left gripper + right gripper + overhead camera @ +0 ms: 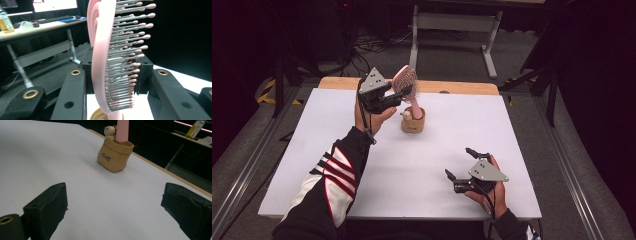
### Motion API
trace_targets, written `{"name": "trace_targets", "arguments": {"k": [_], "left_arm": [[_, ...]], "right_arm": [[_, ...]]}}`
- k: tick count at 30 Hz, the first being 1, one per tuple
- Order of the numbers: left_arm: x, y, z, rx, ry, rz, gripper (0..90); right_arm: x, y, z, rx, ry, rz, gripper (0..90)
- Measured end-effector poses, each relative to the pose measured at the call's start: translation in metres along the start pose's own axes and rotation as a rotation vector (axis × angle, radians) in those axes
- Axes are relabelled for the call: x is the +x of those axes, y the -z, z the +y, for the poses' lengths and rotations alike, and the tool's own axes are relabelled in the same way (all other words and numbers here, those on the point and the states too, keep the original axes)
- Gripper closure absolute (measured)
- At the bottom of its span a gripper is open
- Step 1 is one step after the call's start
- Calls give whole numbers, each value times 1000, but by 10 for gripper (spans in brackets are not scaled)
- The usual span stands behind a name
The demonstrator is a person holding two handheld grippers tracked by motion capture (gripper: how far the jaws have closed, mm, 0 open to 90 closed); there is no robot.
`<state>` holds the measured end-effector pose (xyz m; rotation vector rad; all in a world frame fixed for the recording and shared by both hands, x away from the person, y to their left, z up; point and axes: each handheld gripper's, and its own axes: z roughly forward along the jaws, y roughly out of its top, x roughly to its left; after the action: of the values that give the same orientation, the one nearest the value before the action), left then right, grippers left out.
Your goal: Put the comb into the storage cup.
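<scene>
A pink hairbrush (405, 80) stands upright with its handle down in a small tan pot (413, 121) at the back middle of the white table (412, 165). My left gripper (404, 92) is shut on the brush's head. In the left gripper view the bristled head (101, 62) sits between the black jaws, and the pot's rim (96, 115) shows below. A tiny bear figure (110, 131) peeks from the pot (115, 155) beside the pink handle (122, 130). My right gripper (458, 161) rests open near the front right with nothing between its jaws (115, 195).
The table's wooden back edge (462, 87) runs just behind the pot. Beyond it stand a grey metal frame (454, 22) and cables on the dark floor. A desk with a bottle (5, 23) shows far off.
</scene>
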<state>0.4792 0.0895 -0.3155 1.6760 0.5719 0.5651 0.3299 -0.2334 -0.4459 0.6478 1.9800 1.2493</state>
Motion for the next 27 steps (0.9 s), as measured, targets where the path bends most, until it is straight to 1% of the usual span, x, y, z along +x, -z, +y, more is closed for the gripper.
{"name": "trace_targets", "arguments": {"k": [4,5,7,9,11,13,15,17,20,25,27], "left_arm": [[1,-8,-3,29,3,9,635],[1,-8,-3,29,3,9,636],[2,-14,-7,41,10,12,635],[4,-17,-9,42,24,10,636],[5,-17,-10,46,28,12,635],[7,-20,-14,47,48,11,635],[8,-22,-16,52,54,14,635],[10,-26,-19,58,70,17,635],[12,-27,-21,68,71,17,635],[14,-31,-28,70,101,23,635],[15,-32,-29,73,103,23,635]], "right_arm": [[0,-1,0,5,-2,5,67],[0,-1,0,10,1,8,67],[0,-1,0,11,1,9,67],[1,-2,0,14,3,9,67],[1,-1,0,13,1,10,67],[1,-1,0,15,1,10,67],[1,-2,0,18,0,12,67],[1,-2,0,23,0,12,67],[1,-3,0,25,2,10,67],[1,-2,0,22,2,8,67],[1,-2,0,23,2,9,67]]}}
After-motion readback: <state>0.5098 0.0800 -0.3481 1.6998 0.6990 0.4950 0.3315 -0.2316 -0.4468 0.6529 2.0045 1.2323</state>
